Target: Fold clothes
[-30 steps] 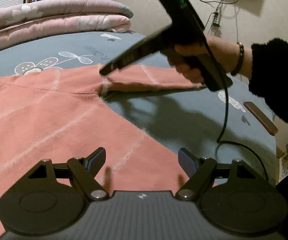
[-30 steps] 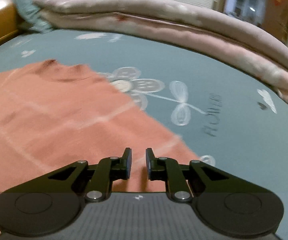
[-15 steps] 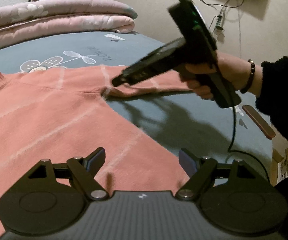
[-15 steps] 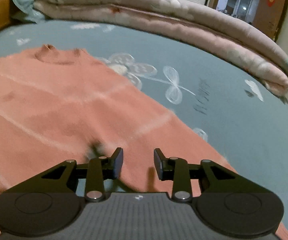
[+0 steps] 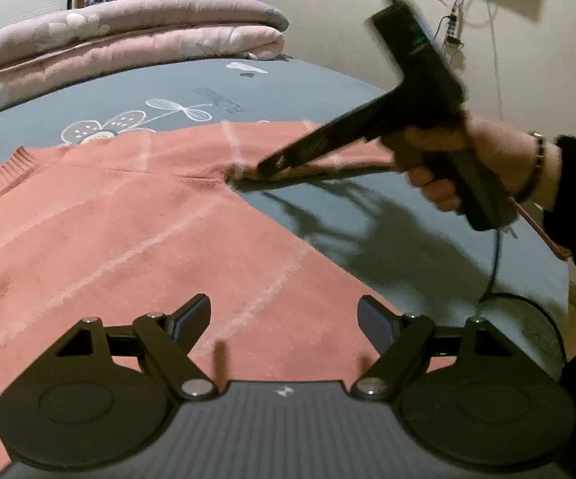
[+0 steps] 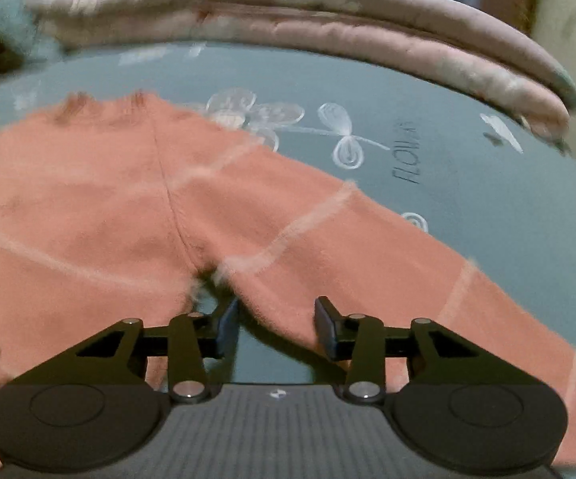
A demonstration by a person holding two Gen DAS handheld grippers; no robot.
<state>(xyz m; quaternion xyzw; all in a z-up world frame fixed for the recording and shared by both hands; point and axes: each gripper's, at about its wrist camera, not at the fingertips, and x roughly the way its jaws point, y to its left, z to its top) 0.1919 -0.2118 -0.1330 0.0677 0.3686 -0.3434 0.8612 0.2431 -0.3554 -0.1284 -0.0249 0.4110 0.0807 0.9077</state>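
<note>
A salmon-pink sweater (image 5: 128, 231) with pale lines lies flat on a grey-blue bed sheet (image 5: 295, 88), its ribbed collar (image 5: 4, 175) at the left. My left gripper (image 5: 286, 317) hovers open over the sweater's lower body, holding nothing. In the left wrist view the right gripper (image 5: 264, 169), held by a hand (image 5: 463, 159) in a dark sleeve, reaches its tips to the armpit where the sleeve meets the body. In the right wrist view my right gripper (image 6: 276, 325) stands open around the lower edge of the sleeve (image 6: 367, 247) beside the armpit.
Folded pink quilts (image 5: 128, 36) are stacked along the bed's far side (image 6: 327, 20). The sheet carries white flower prints (image 6: 256, 115). A black cable (image 5: 495, 271) trails from the right gripper over the sheet. A wall with wires (image 5: 455, 20) stands behind the bed's right edge.
The right gripper has opened from nearly shut and moved down and rightwards along the sweater to the armpit and sleeve edge. The left gripper has stayed open over the sweater's body.
</note>
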